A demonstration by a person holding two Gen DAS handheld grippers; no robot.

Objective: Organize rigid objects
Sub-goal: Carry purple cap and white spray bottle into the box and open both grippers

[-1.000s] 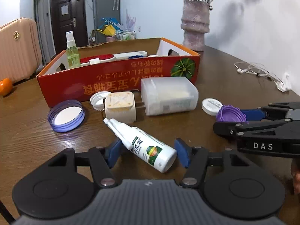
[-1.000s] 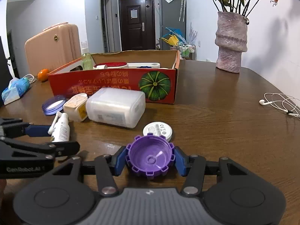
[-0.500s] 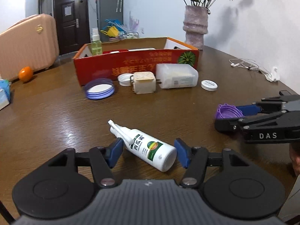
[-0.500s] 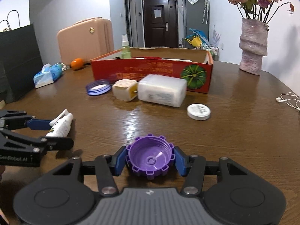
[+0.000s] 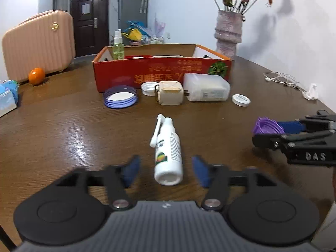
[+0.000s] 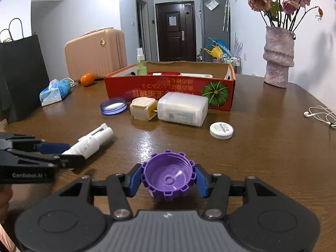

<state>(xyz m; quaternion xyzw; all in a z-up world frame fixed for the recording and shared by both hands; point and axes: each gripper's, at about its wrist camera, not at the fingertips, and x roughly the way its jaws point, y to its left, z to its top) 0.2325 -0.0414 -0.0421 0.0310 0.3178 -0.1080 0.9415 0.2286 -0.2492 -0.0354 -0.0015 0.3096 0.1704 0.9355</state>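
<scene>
A white spray bottle point(image 5: 168, 153) lies on the brown table point(image 5: 63, 130), nozzle pointing away, between the fingers of my left gripper point(image 5: 166, 168). Its jaws are opening, with a gap on each side of the bottle. My right gripper point(image 6: 168, 177) is shut on a purple notched cap point(image 6: 168, 176), held just above the table; the cap point(image 5: 266, 125) also shows at the right of the left wrist view. The red cardboard box point(image 5: 161, 73) stands farther back, with a green spray bottle point(image 5: 117, 48) and other items inside.
In front of the box lie a blue lid point(image 5: 120, 96), a small white cap point(image 5: 149, 88), a beige plug point(image 5: 170, 95), a translucent case point(image 5: 206, 89) and a white round lid point(image 5: 241, 100). A vase point(image 6: 278, 61), earphones point(image 6: 321, 114), a tissue pack point(image 6: 55, 91), an orange point(image 6: 87, 79) and a black bag point(image 6: 21, 77) ring the table.
Both grippers drew back from the box toward the near edge. The left jaws widened and let go of the spray bottle, which turned to point straight away. The right still grips the purple cap.
</scene>
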